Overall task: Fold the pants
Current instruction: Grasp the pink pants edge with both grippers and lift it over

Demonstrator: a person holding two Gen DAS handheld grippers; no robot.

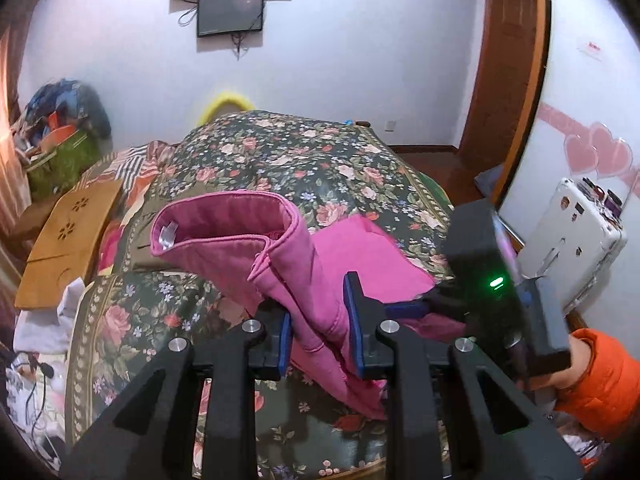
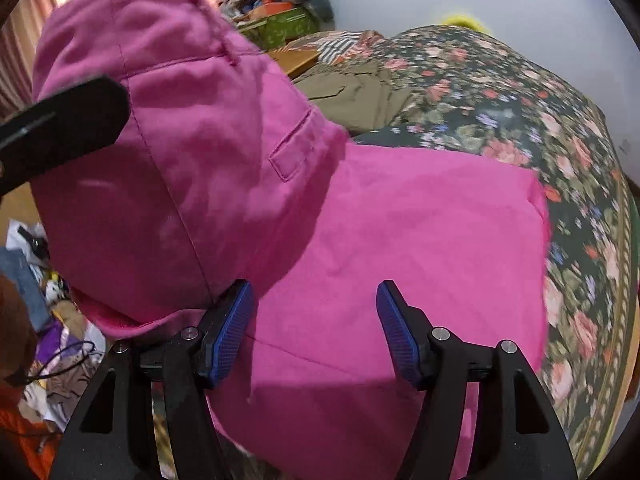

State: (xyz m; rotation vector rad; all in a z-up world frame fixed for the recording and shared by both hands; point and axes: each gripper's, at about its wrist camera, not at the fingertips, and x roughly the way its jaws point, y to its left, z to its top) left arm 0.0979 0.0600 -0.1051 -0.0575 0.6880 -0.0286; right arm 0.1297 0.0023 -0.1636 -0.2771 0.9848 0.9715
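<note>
The left gripper (image 1: 318, 320) pinches a bunched fold of the pink pants (image 1: 280, 248), its blue pads (image 1: 354, 320) pressed into the cloth at lower centre, lifting the waistband end off the floral bedspread (image 1: 304, 152). The right gripper (image 2: 314, 332) stands spread, its pads apart over the flat part of the pants (image 2: 400, 240) at lower centre; whether they touch the fabric is unclear. At the right edge of the left view, the right gripper's body and an orange sleeve (image 1: 600, 384) are cut off.
</note>
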